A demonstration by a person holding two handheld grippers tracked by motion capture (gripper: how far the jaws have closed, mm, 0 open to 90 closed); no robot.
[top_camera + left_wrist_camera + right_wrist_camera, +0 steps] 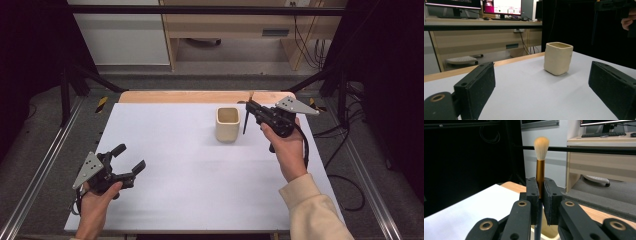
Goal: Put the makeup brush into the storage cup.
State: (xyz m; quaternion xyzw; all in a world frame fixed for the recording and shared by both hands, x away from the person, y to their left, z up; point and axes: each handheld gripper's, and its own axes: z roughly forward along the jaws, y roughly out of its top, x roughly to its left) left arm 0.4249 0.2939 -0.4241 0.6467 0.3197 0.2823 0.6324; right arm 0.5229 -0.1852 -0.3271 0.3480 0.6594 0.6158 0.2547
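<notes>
Your right gripper (pixel 539 192) is clamped tight on the brush (pixel 540 157), bristles up, just right of the cream cup (pixel 228 123) at upper middle of the high view. Center the handle tip over the cup first, then lower straight. Left gripper (pixel 127 162) is wide open and empty.

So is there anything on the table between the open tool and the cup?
No, just bare white table between the left tool and the cup, seen in the left gripper view.

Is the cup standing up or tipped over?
Standing up. The cup sits on its base on the table, its open mouth facing up.
</notes>
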